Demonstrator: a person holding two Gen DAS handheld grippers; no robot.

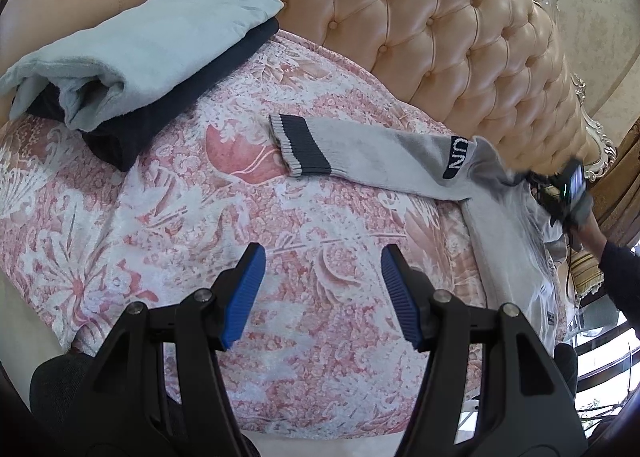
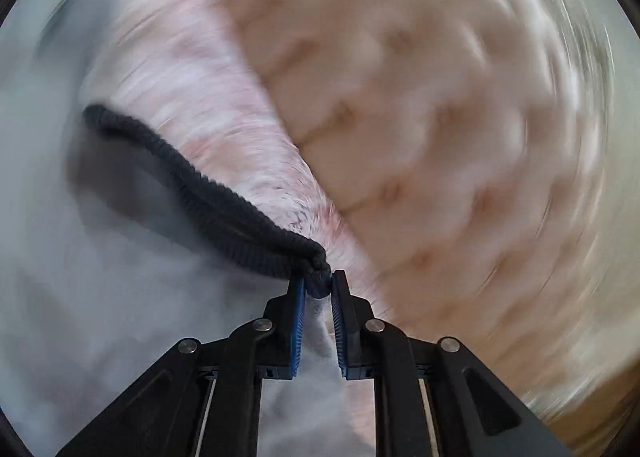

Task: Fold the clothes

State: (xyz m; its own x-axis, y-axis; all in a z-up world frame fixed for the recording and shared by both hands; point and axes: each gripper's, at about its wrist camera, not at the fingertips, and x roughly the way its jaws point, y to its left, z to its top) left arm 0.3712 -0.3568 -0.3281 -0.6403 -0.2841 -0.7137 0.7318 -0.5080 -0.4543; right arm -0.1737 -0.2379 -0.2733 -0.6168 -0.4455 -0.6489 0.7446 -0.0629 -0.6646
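Observation:
A grey sweater (image 1: 404,165) with dark ribbed cuffs lies on the pink floral bedspread (image 1: 224,225), one sleeve stretched to the left. My left gripper (image 1: 323,257) hovers open above the bedspread, short of the sleeve, with nothing between its blue pads. At the far right of that view the right gripper (image 1: 560,189) holds the sweater's body lifted. In the blurred right wrist view, my right gripper (image 2: 319,281) is shut on the dark ribbed edge (image 2: 224,201) of the sweater (image 2: 80,297), bunched between the pads.
A folded stack, a light blue garment (image 1: 132,53) over a dark navy one (image 1: 168,105), sits at the back left of the bed. The tufted beige headboard (image 1: 420,17) runs behind. A person's dark sleeve (image 1: 616,269) shows at the right edge.

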